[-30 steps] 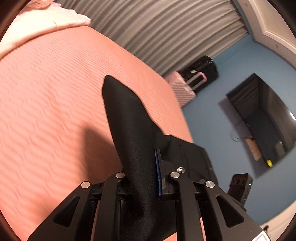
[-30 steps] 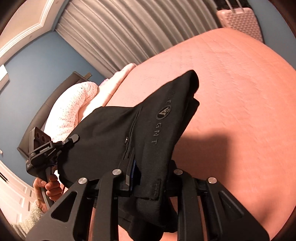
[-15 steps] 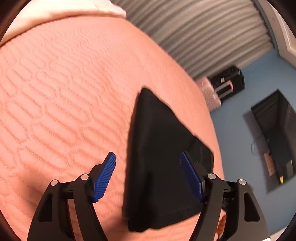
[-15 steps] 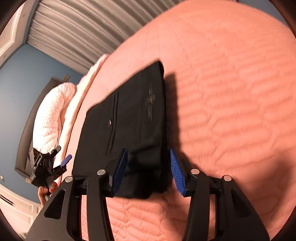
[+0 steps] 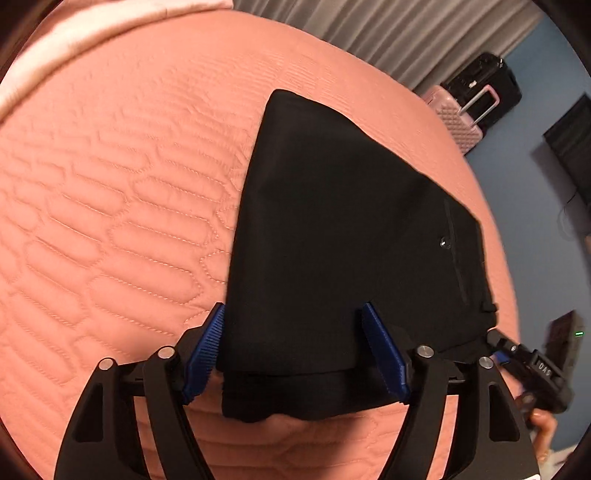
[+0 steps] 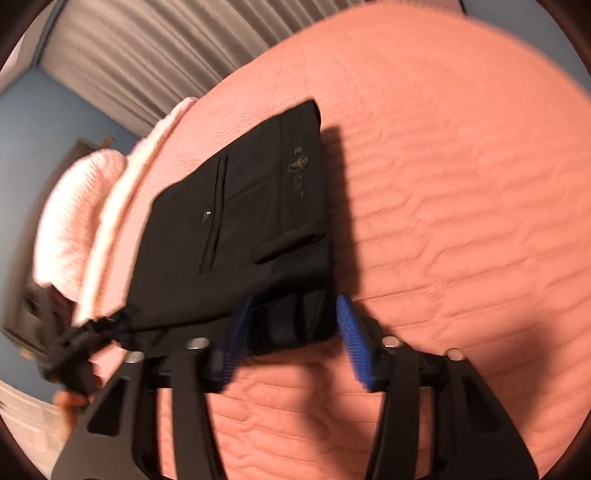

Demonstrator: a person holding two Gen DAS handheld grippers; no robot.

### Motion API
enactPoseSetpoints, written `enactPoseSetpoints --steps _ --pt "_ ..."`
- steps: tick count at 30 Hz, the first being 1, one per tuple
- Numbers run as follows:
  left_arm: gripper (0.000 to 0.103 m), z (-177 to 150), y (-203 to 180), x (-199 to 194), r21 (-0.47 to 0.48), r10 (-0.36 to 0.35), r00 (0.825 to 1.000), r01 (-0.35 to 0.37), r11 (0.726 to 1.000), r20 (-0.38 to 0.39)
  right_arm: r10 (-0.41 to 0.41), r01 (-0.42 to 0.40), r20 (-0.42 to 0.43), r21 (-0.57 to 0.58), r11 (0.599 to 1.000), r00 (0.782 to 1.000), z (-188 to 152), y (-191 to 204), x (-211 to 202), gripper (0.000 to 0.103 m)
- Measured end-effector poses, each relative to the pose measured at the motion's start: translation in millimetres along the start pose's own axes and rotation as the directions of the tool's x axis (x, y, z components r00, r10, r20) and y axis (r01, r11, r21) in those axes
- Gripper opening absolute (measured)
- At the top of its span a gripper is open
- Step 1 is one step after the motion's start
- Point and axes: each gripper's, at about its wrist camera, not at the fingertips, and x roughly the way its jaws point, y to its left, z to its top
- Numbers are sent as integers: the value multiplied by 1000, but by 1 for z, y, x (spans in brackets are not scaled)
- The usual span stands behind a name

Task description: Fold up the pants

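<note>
The black pants [image 5: 332, 236] lie folded flat in a compact stack on the salmon quilted bed cover [image 5: 110, 206]. My left gripper [image 5: 291, 350] is open, its blue pads either side of the stack's near left corner, not gripping. My right gripper [image 6: 291, 339] is open at the stack's near right corner, where the pants [image 6: 251, 214] show a pocket and a printed logo. Each gripper shows at the edge of the other's view: the right one [image 5: 532, 365] and, blurred, the left one [image 6: 70, 350].
A white blanket and a pink pillow [image 6: 77, 221] lie at the bed's head. Grey curtains [image 5: 388, 33] hang behind. A pink suitcase [image 5: 458, 118] and a black one [image 5: 484, 81] stand beside the bed by the blue wall.
One second ago both grippers were shut on the lifted pants. They lowered the pants onto the bed and opened. Since half a second ago both have drawn back slightly.
</note>
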Motion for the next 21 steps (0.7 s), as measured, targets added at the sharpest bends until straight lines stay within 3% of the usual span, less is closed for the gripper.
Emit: enactPoseSetpoints --steps 2,6,10,11,12,13,14,17,19,21 --pt "75 -1 13 -1 -54 -65 998 65 996 -2 41 -41 14 22 999 999 1 -2 3 81" --pt "75 0 29 -3 -133 -144 990 143 981 5 43 -43 6 -1 999 999 9 9 17 82" --pt "74 11 16 13 -55 -118 993 117 992 -18 30 -29 32 -44 999 999 19 18 28 80" --pt "71 11 10 15 -29 -104 994 103 994 -16 -26 29 43 -72 997 999 23 22 30 59" --pt "62 13 1 17 0 -86 996 86 996 -12 -17 20 48 -72 997 999 21 14 24 30" --pt "31 15 -3 17 24 -47 999 47 999 -4 11 -7 74 -59 998 997 25 15 17 27" --pt "17 22 -9 16 43 -37 999 36 998 13 18 -9 102 -82 997 995 27 18 8 23" --pt "17 37 -20 14 67 -106 994 104 992 36 9 20 187 -150 988 982 34 34 -11 22" --pt "19 40 -30 24 125 -75 996 69 990 39 -8 38 211 -138 990 977 40 28 -8 22" --pt "28 40 -34 42 158 -31 999 26 987 32 -55 73 140 -121 990 989 44 10 15 27"
